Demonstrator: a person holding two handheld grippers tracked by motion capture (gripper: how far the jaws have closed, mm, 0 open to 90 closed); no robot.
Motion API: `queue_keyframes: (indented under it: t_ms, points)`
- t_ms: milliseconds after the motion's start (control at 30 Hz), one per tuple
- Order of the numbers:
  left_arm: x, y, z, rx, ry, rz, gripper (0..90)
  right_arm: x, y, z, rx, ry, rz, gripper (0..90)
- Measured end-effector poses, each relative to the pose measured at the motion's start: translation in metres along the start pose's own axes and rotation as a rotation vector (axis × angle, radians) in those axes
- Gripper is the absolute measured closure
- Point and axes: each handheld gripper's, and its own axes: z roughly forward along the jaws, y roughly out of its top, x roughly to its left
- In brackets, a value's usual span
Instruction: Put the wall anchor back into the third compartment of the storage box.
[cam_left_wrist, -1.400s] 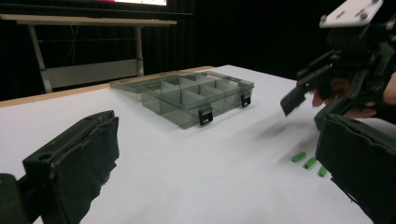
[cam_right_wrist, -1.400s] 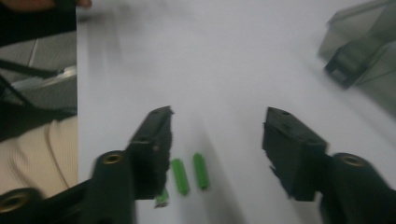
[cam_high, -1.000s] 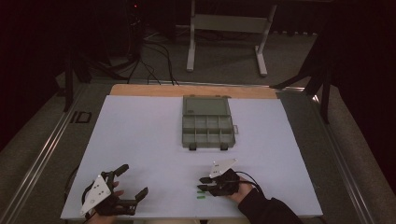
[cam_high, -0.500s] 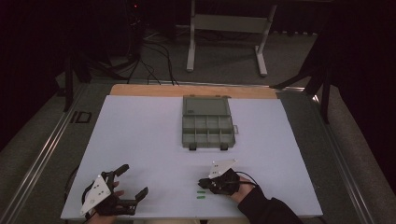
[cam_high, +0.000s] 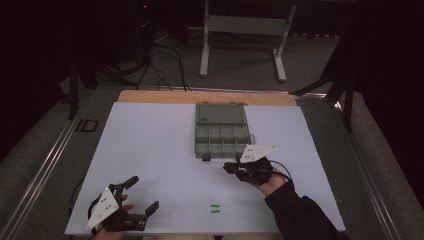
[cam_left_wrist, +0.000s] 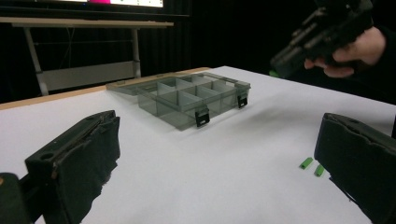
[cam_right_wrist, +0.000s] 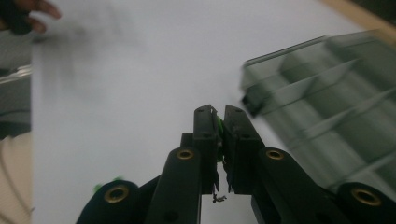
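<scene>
Right tongs pinched on a small green piece, lifted off the worktop next to the compartment box.
Right tongs in the high view sit just at the near edge of the grey compartment box, lid open flat behind it; jaws have just been closing and now stand narrow, with a sliver of the green piece showing between the pads. Two more green pieces lie side by side on the white worktop near the front edge, between the two hands, well apart from the box; the left gripper view has them just beside its right jaw. Left tongs rest at the front left corner of the worktop, jaws wide, nothing between them.
</scene>
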Motion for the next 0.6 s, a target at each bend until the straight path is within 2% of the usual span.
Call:
queue_keyframes:
  t_ms: [33, 67, 167, 267, 600]
  points:
    - [0.0, 0.0, 0.0, 0.0, 0.0, 0.0, 0.2, 0.0, 0.0, 0.0, 0.0, 0.0, 0.0, 84.2]
    - [0.0, 0.0, 0.0, 0.0, 0.0, -0.001, 0.2, -0.006, 0.004, -0.006, -0.017, -0.024, 0.007, 84.2]
    - [0.0, 0.0, 0.0, -0.001, 0.001, -0.001, 0.2, -0.016, 0.01, -0.013, -0.042, -0.056, 0.025, 84.2]
    - [0.0, 0.0, 0.0, -0.001, 0.001, -0.002, 0.2, -0.025, 0.016, -0.017, -0.047, -0.091, 0.029, 84.2]
    - [0.0, 0.0, 0.0, -0.003, -0.003, -0.003, 0.2, -0.057, 0.031, -0.013, -0.068, -0.195, 0.085, 84.1]
